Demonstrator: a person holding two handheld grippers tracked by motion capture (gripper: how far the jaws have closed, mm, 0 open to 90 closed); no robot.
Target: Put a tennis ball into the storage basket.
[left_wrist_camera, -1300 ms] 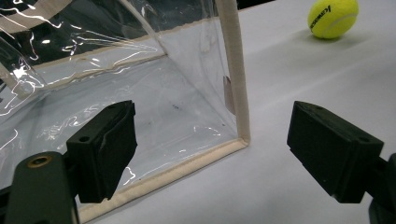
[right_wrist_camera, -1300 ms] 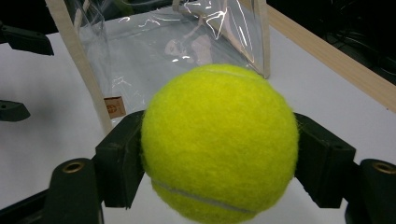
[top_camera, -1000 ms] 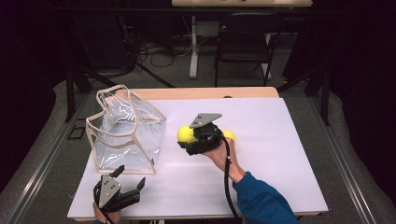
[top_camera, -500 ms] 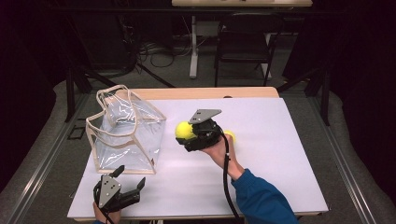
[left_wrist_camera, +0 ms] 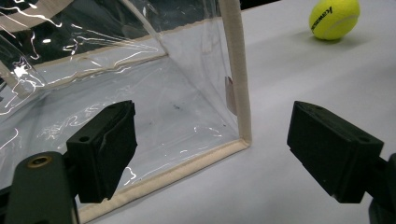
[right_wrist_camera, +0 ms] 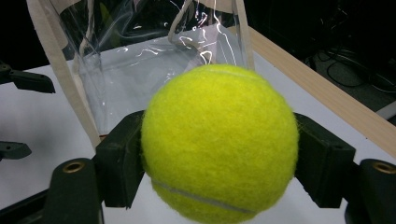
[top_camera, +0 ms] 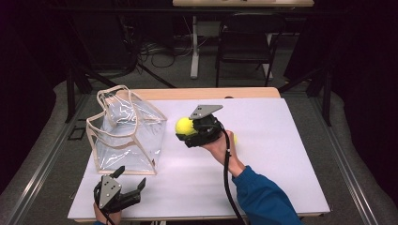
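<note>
My right gripper (top_camera: 186,131) hangs above the middle of the white table (top_camera: 281,154), shut on a yellow tennis ball (top_camera: 183,125). In the right gripper view this ball (right_wrist_camera: 219,142) sits squeezed between both black jaws, facing the clear bag (right_wrist_camera: 140,60). The clear plastic bag (top_camera: 126,133) with beige trim stands upright at the table's left, just left of the held ball. My left gripper (top_camera: 129,180) rests open near the front left edge. In the left gripper view (left_wrist_camera: 212,144), the bag's bottom corner (left_wrist_camera: 240,135) lies just ahead between the spread jaws.
A second tennis ball (top_camera: 233,138) lies on the table behind the right hand, seen far off as a ball (left_wrist_camera: 334,17) in the left gripper view. A wooden strip (top_camera: 211,93) edges the table's far side. A chair (top_camera: 244,47) and cables stand beyond it.
My right gripper has carried the ball slightly left and farther back, closer to the bag. The left gripper has stayed in place.
</note>
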